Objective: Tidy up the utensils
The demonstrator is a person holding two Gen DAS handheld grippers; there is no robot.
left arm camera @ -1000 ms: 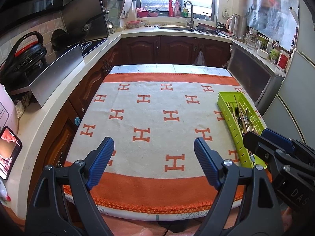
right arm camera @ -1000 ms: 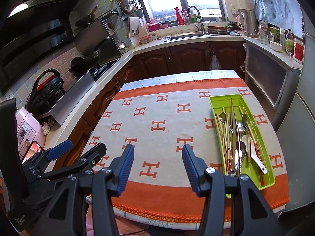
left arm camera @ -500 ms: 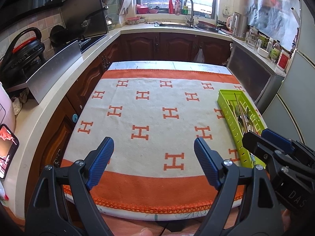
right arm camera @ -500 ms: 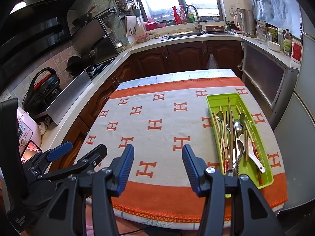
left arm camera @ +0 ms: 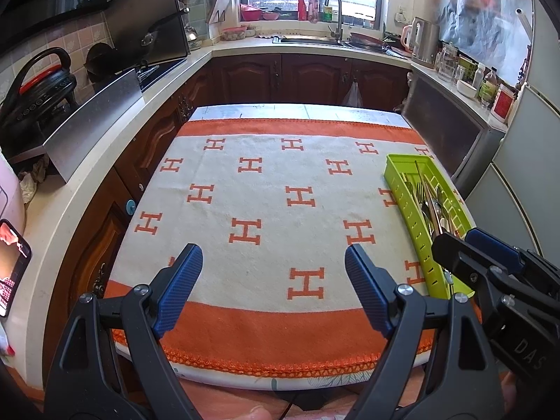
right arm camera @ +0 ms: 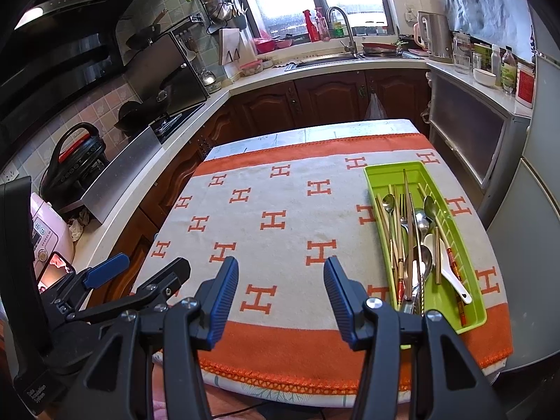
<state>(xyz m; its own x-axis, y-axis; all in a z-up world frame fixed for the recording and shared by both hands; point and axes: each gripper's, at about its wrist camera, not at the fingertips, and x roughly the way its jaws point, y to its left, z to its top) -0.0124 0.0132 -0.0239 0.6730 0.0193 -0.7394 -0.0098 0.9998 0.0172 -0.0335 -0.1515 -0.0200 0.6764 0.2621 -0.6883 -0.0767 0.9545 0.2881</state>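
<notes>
right wrist view, green tray (right arm camera: 385, 169), spoons (right arm camera: 421, 218), fork (right arm camera: 403, 210), chopsticks (right arm camera: 383, 217) inside

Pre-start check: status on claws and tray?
Left claw and right claw open, empty. Utensils mixed in green tray. Cloth clear.

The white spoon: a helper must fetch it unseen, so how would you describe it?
On the orange-and-white cloth sits a green tray near the right edge. The white spoon lies at the tray's near right, the only white ceramic piece among metal cutlery and chopsticks.
</notes>
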